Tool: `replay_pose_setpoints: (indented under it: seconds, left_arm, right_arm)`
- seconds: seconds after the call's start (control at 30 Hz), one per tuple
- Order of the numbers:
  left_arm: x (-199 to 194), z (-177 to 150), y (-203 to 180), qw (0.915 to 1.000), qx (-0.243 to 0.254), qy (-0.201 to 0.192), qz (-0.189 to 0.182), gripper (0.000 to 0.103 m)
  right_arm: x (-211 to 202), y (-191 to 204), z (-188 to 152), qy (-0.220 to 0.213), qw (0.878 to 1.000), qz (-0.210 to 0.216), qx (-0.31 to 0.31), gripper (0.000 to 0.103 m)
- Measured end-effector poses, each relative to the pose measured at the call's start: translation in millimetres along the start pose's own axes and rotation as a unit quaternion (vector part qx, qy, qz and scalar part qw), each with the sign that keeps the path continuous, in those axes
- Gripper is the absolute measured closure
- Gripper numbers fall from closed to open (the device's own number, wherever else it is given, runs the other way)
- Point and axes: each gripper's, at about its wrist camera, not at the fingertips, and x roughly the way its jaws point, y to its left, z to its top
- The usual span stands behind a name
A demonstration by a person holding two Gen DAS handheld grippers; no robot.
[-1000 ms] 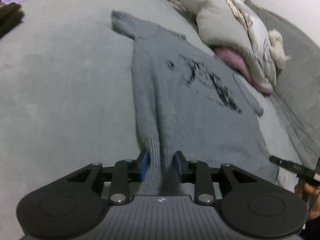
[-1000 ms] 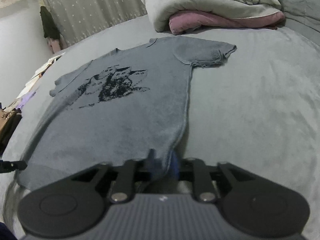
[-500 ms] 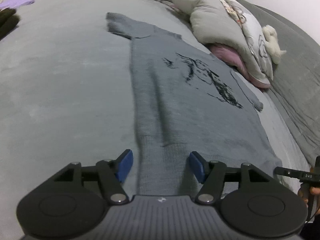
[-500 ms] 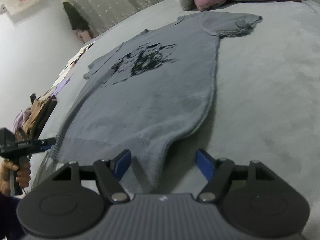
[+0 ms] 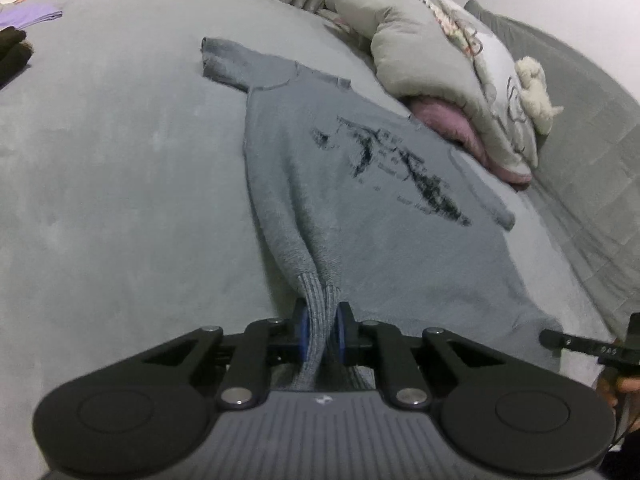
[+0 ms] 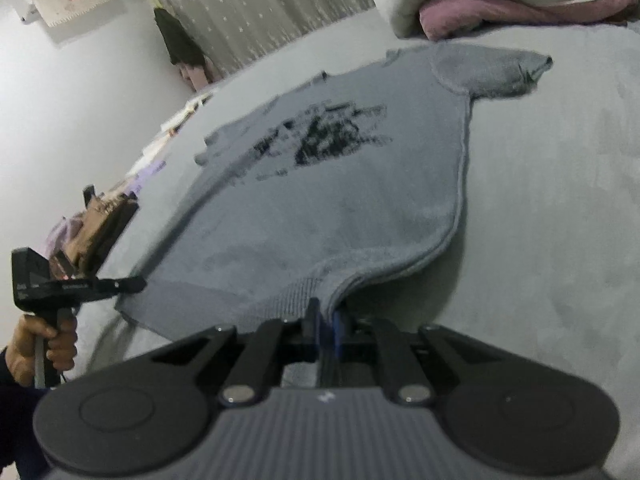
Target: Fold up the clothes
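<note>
Half a second back, both sets of fingers spread wide over the hem; now pressed together on it. Left gripper (image 5: 322,330) pinching a bunched ridge of ribbed hem at the left bottom corner of the grey knitted top (image 5: 372,208), cloth rising from the bed (image 5: 120,200) into the blue pads (image 5: 303,334). Right gripper (image 6: 325,328) clamped likewise on the hem at the right bottom corner, edge lifted and curling beside it. Top otherwise spread flat, print side up, sleeves out, running toward 12 o'clock in both wrist views, neckline near the piled pillows (image 5: 440,68) at 1 o'clock. In the left view, the other gripper's tip visible at 4 o'clock; in the right view, the left tool and its hand (image 6: 44,344) at 8 o'clock. Judged step: gripping the two bottom corners, either to tug the garment smooth or to carry the hem up toward the shoulders; cannot tell which. For doing it well: hold both layers in each pinch, move both corners at matching height and pace, keep the hem taut between them, avoid dragging the body crooked.
</note>
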Motion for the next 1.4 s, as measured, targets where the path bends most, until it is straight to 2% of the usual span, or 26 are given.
replay_pose_setpoints:
  seconds: [0.07, 0.3, 0.37, 0.43, 0.53, 0.6, 0.63, 0.67, 0.7, 0.73, 0.83, 0.9, 0.97, 1.07, 1.17, 1.4]
  left_arm:
    - [-8.1, 3.0, -0.3, 0.9999, -0.005, -0.007, -0.008, 0.092]
    - [-18.1, -3.4, 4.5, 0.9999, -0.013, 0.007, -0.002, 0.093]
    - [-24.0, -7.6, 8.4, 0.9998, -0.017, 0.011, 0.0, 0.102]
    - [-24.7, -10.7, 12.5, 0.9997, -0.015, 0.014, 0.011, 0.102]
    - [-18.6, -11.5, 17.3, 0.9991, -0.006, 0.022, 0.037, 0.102]
    - [-15.5, -10.5, 20.0, 0.9986, -0.007, 0.024, 0.046, 0.102]
    - [-13.7, -9.1, 22.8, 0.9986, -0.014, 0.024, 0.044, 0.101]
    - [-12.3, -7.6, 25.4, 0.9986, -0.02, 0.024, 0.043, 0.098]
    - [-11.6, -6.0, 27.2, 0.9984, -0.025, 0.022, 0.045, 0.097]
    - [-11.0, -4.5, 29.1, 0.9982, -0.03, 0.02, 0.047, 0.096]
    - [-13.6, 2.2, 34.0, 0.9978, -0.041, 0.004, 0.052, 0.095]
    - [-15.7, 8.4, 37.3, 0.9971, -0.048, -0.017, 0.057, 0.088]
    - [-9.3, 18.3, 37.9, 0.996, -0.046, -0.034, 0.069, 0.07]
    - [9.4, 30.7, 36.4, 0.996, -0.045, -0.025, 0.074, 0.062]
    - [26.9, 47.6, 32.4, 0.995, -0.046, -0.033, 0.082, 0.054]
    - [54.0, 94.3, 31.3, 0.9912, -0.035, -0.07, 0.106, 0.053]
  right_arm:
    - [-7.3, -2.0, 2.3, -0.007, 1.0, 0.006, 0.0, 0.098]
    - [-26.1, 8.4, 5.0, -0.027, 0.998, 0.05, -0.018, 0.098]
    - [-34.4, 17.5, 4.7, -0.032, 0.996, 0.07, -0.037, 0.098]
    - [-36.8, 16.2, 4.5, -0.03, 0.997, 0.068, -0.037, 0.098]
    - [-31.7, 7.0, 5.8, -0.016, 0.999, 0.037, -0.027, 0.097]
    - [-26.7, -1.3, 7.6, -0.009, 1.0, 0.006, -0.011, 0.088]
    - [-24.8, -4.7, 8.8, -0.009, 1.0, -0.017, -0.005, 0.068]
    - [-24.9, -6.4, 9.8, -0.015, 0.999, -0.037, -0.005, 0.056]
    - [-25.6, -7.4, 10.7, -0.022, 0.998, -0.056, -0.006, 0.036]
    - [-26.2, -8.5, 11.6, -0.029, 0.997, -0.075, -0.007, 0.026]
    - [-22.4, -12.8, 19.7, -0.05, 0.993, -0.106, 0.003, 0.021]
    - [-16.2, -14.4, 26.2, -0.061, 0.99, -0.128, 0.008, 0.019]
    - [-10.1, -16.0, 32.6, -0.072, 0.986, -0.151, 0.013, 0.018]
    - [8.5, -12.9, 43.4, -0.079, 0.982, -0.17, 0.009, 0.013]
    - [30.2, -5.4, 63.8, -0.089, 0.979, -0.182, 0.002, 0.011]
    - [70.8, -8.5, 107.3, -0.098, 0.971, -0.217, -0.026, 0.014]
